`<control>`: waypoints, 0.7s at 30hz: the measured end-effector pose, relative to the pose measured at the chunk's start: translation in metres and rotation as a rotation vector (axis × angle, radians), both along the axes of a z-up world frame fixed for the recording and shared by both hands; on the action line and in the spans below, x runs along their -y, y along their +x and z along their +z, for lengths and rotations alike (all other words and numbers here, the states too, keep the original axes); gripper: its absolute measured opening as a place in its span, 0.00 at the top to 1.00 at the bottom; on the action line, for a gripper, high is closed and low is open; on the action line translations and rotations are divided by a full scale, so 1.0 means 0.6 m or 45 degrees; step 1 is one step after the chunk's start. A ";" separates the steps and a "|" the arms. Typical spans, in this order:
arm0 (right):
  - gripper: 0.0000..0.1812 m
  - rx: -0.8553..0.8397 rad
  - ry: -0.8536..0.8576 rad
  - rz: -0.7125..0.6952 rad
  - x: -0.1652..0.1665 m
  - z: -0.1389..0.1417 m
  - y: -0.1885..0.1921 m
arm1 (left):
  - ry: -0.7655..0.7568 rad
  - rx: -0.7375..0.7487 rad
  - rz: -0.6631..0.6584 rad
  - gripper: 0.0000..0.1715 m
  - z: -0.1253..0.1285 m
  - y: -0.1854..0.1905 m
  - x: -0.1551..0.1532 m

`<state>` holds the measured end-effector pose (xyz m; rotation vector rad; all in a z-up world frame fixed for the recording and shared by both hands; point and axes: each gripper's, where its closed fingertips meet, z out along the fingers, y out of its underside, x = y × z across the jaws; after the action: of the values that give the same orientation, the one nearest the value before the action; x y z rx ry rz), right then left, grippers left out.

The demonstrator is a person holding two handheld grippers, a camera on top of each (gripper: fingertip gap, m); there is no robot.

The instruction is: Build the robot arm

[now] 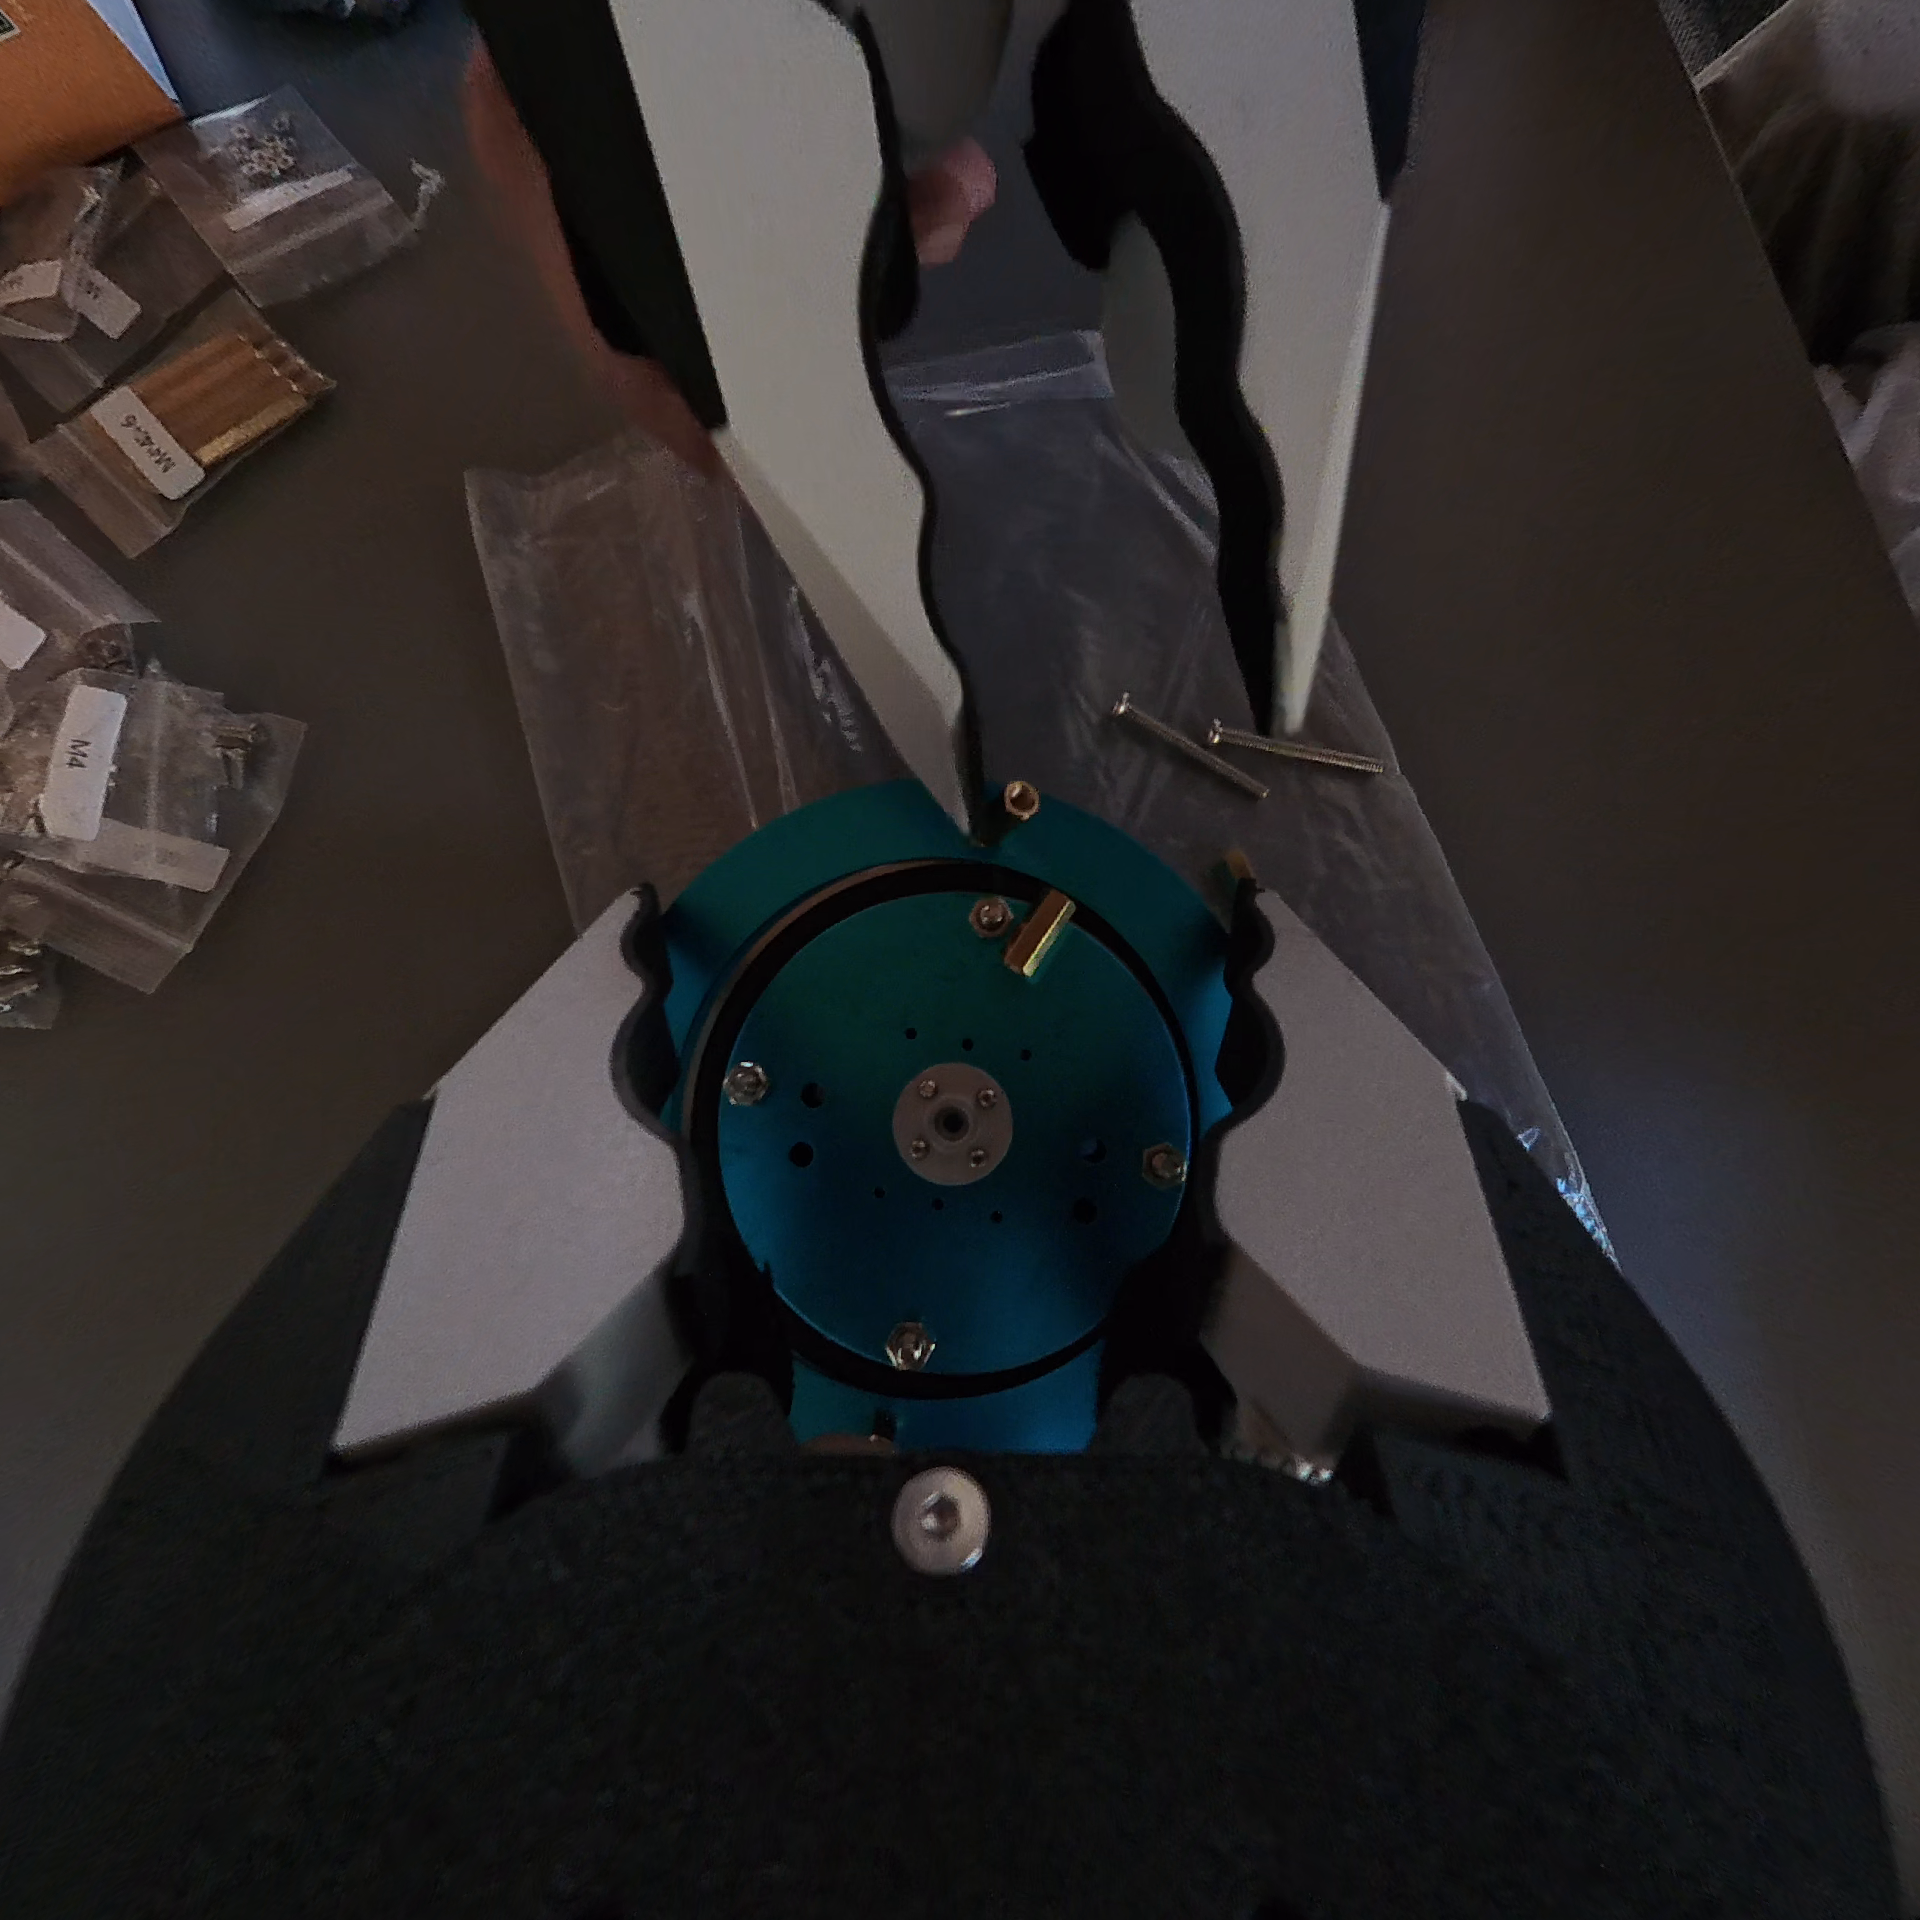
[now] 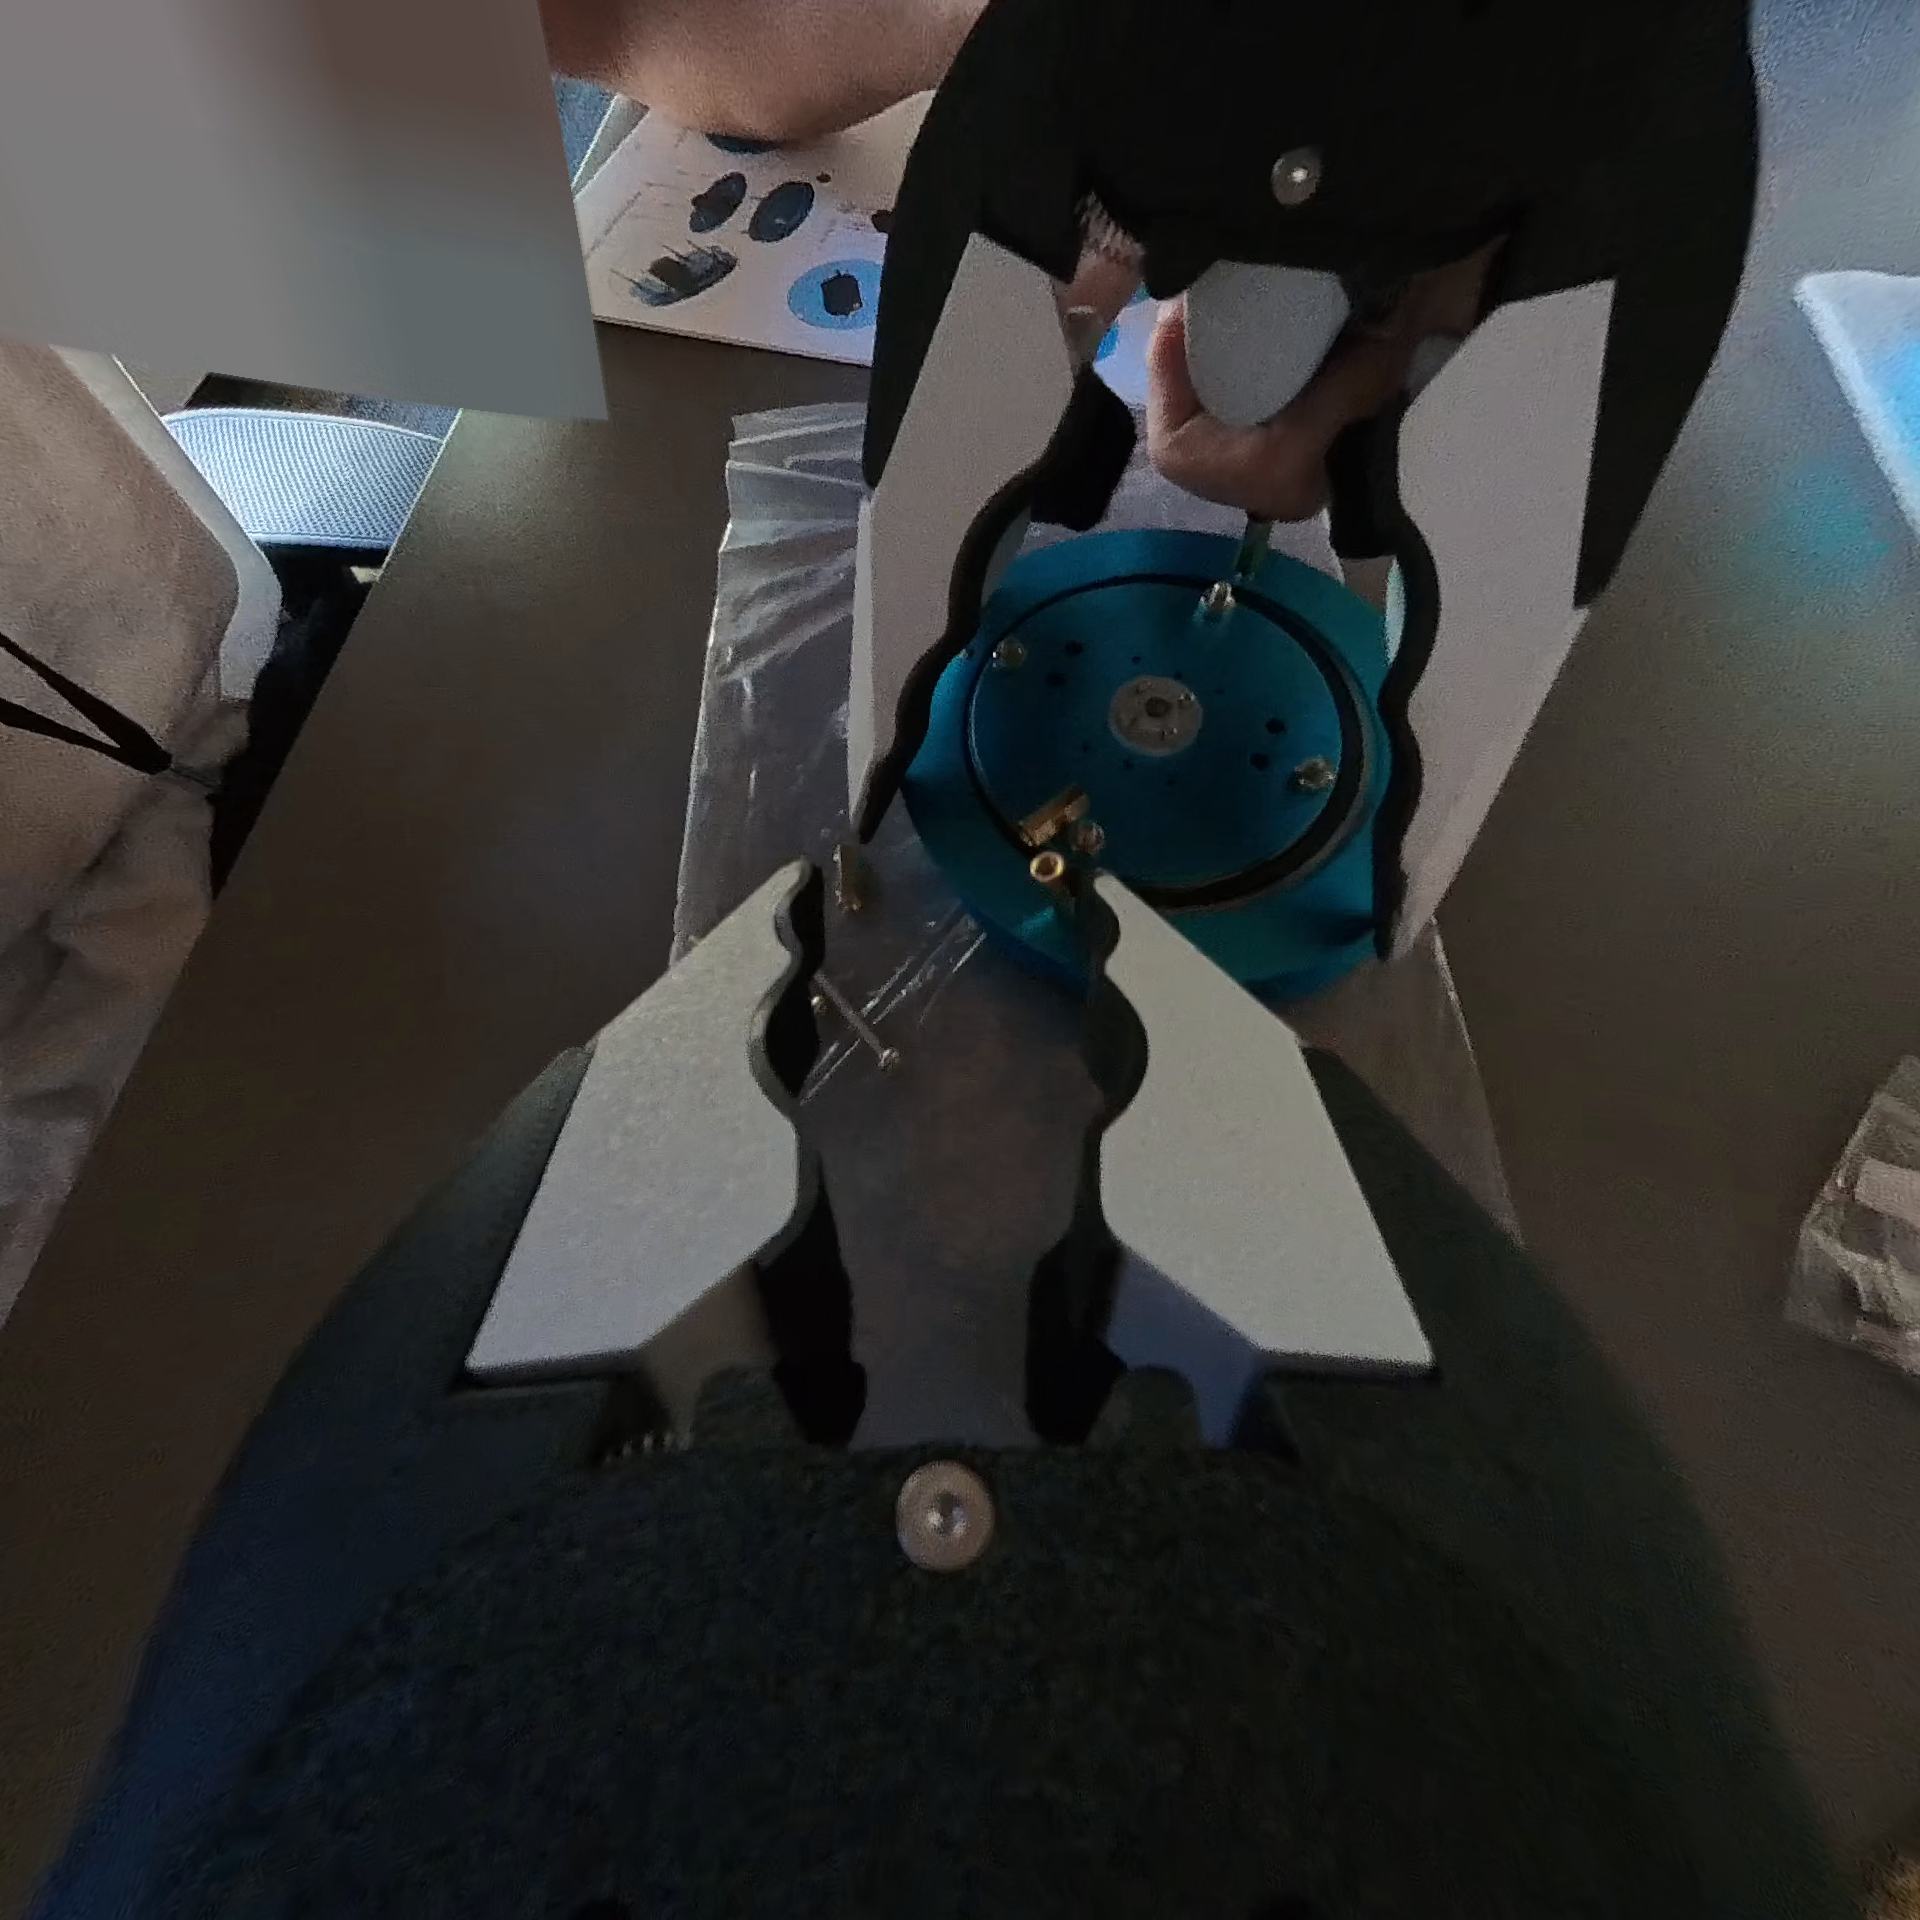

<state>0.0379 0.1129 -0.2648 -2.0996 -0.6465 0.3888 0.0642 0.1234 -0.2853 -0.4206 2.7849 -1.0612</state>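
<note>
Dark grey-brown tabletop (image 1: 343,1091), dim light; a clear plastic sheet (image 2: 790,644) is lying under the work area.

Left gripper (image 1: 945,940): jaws are sitting closed against both sides of 1 round blue anodised metal disc assembly (image 1: 935,1226), gripping it flat on the sheet. The disc is carrying 4 hex nuts, 1 grey centre hub, 1 brass standoff (image 1: 1039,933) lying on its face and 1 standing at the rim.

Right gripper (image 2: 951,899): jaws are standing part open, holding nothing; one fingertip is hovering just beside the upright standoff at the disc rim, so view there is partly blocked. 1 more standoff is standing near the other tip.

2 long steel screws (image 1: 1247,753) are lying crossed beside the disc. Approx. 6 clear parts bags (image 1: 135,790) are lying well apart, table edge; exact count unclear. 1 printed sheet (image 2: 727,249) is lying beyond.
</note>
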 end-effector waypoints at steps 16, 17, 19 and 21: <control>0.94 0.061 0.044 -0.058 0.012 0.010 0.011 | -0.003 0.001 0.004 0.38 0.000 0.002 0.000; 0.92 0.088 0.089 -0.097 0.008 0.016 0.018 | -0.003 0.001 0.005 0.38 0.000 0.002 0.000; 0.89 0.163 0.151 -0.151 -0.007 0.024 0.024 | -0.003 0.001 0.009 0.38 0.000 0.002 0.001; 0.88 0.242 0.139 -0.148 -0.017 0.016 0.020 | -0.001 0.003 0.011 0.38 0.000 0.002 0.001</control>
<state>0.0497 0.1231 -0.2551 -2.0733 -0.6367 0.0868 0.0656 0.1228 -0.2851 -0.4310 2.7786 -1.0600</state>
